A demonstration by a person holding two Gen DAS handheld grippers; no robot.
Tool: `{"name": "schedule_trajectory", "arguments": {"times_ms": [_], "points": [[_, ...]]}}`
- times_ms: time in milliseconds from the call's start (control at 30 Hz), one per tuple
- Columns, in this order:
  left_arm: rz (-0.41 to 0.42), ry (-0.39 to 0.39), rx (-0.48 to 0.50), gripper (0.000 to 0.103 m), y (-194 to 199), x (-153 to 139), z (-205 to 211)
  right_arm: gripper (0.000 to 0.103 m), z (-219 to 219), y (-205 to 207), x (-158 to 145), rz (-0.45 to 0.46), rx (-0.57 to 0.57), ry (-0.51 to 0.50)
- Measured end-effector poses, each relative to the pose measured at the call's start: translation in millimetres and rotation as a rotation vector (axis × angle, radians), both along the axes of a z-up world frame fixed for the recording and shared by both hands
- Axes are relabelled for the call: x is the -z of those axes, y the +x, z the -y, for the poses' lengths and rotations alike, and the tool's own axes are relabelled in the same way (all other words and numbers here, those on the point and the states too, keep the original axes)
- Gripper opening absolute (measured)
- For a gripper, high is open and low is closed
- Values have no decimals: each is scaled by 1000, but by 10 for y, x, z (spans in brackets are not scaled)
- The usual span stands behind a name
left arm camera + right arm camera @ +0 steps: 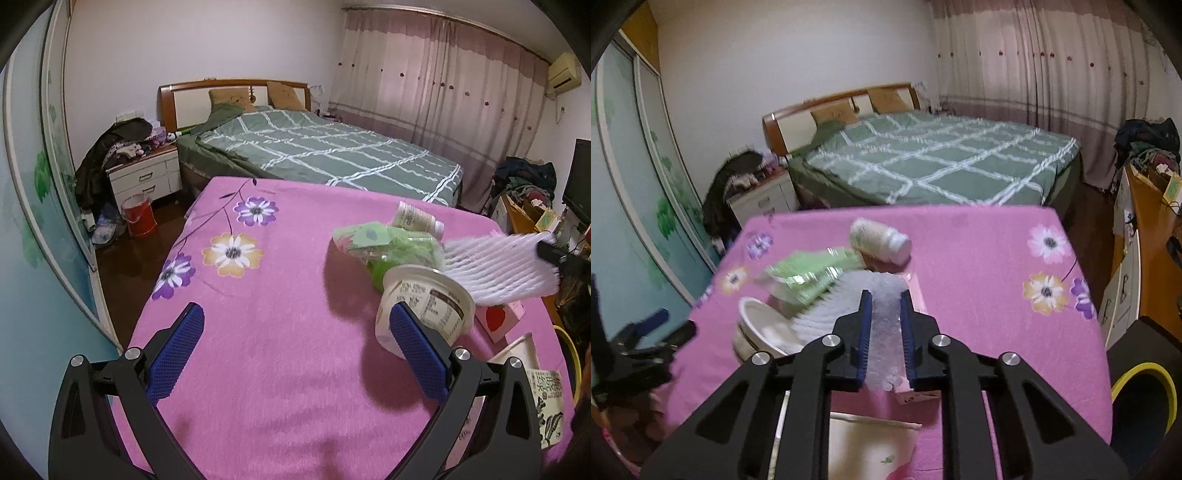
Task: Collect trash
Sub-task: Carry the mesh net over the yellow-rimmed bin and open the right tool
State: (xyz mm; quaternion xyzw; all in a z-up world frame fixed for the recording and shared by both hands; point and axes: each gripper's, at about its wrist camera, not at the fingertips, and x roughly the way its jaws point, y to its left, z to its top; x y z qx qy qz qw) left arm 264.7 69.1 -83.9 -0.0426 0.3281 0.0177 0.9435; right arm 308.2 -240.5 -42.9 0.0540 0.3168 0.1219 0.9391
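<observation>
Right wrist view shows the right gripper (884, 301) clenched on the white foam net (882, 332), its long axis running forward between the blue pads.

We see a dimly lit room under soft indoor light with a cool purplish cast, and the curtains (436, 85) at upper right glow faintly in both views. Broad, soft-edged shadows lie on the pink desk (277, 332) beneath the paper cup (424, 306) and the green wrapper (391, 243), while small glints sit on the metal pins of each tool. Both fisheye views bow the walls and wardrobe (40, 206) at the edges and go black in the corners; the right wrist view is motion-blurred, smearing the white foam net (882, 310) and wrapper.
</observation>
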Motion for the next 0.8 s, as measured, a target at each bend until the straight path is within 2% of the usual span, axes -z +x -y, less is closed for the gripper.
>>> {"name": "schedule_trajectory", "arguments": {"times_ms": [67,233,400,467,600,800], "points": [[13,-2,-6,99,50,30,-34,14,52,-75,-108,34,14,10],[-28,-20,-23,99,177,188,-110,14,353,-336,-388,130,101,12],[-38,-28,-12,99,206,238,-106,14,936,-649,-441,182,306,-20],[-34,-26,-9,99,210,241,-96,14,1203,-746,-366,165,394,-28],[-33,-25,-6,99,198,246,-80,15,1847,-950,-46,74,572,-24],[-29,-28,-8,99,190,237,-63,18,2718,-1225,596,-104,739,74]]}}
